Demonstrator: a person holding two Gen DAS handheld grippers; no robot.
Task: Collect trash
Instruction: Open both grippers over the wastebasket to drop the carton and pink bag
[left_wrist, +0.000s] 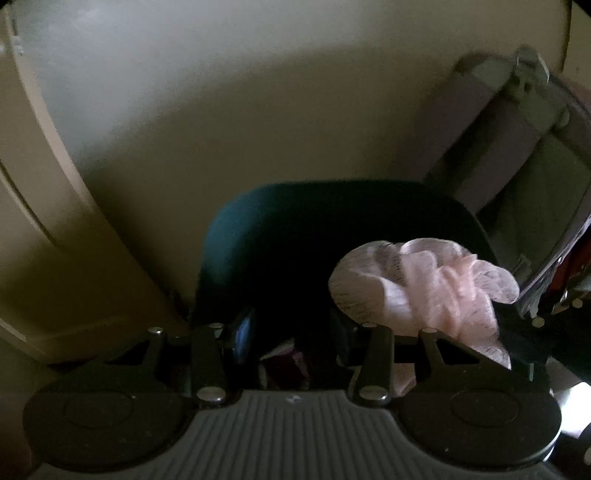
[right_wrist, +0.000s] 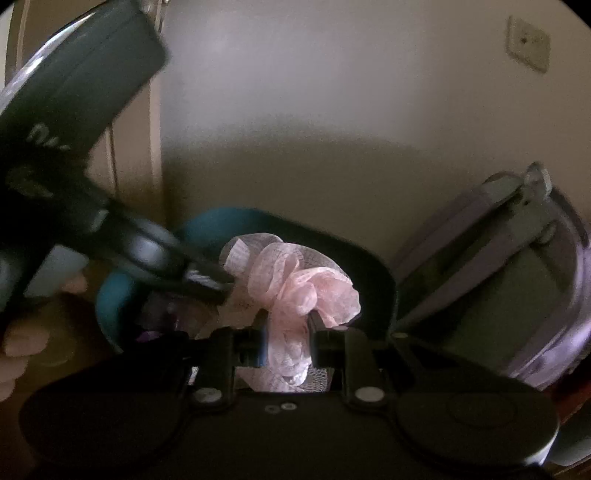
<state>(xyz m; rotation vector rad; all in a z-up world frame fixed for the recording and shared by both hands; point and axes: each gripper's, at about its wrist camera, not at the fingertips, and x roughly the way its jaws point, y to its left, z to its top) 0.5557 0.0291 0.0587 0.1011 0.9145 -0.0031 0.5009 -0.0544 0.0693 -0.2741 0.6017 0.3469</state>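
A dark teal bin (left_wrist: 236, 229) stands against the wall, its inside dark. A crumpled pink mesh net (left_wrist: 436, 284) hangs over the bin's right side. My right gripper (right_wrist: 286, 332) is shut on the pink net (right_wrist: 295, 288) and holds it over the bin (right_wrist: 110, 302). My left gripper (left_wrist: 291, 332) is open over the bin mouth, with wrappers (left_wrist: 284, 362) showing dimly between its fingers. The left gripper also shows in the right wrist view (right_wrist: 199, 277), reaching in from the left beside the net.
A lilac and grey pedal bin (right_wrist: 517, 288) with a raised lid stands right of the teal bin, also in the left wrist view (left_wrist: 517, 155). A cream wall is behind, a door frame (left_wrist: 37, 221) at left, and a wall socket (right_wrist: 526, 44) upper right.
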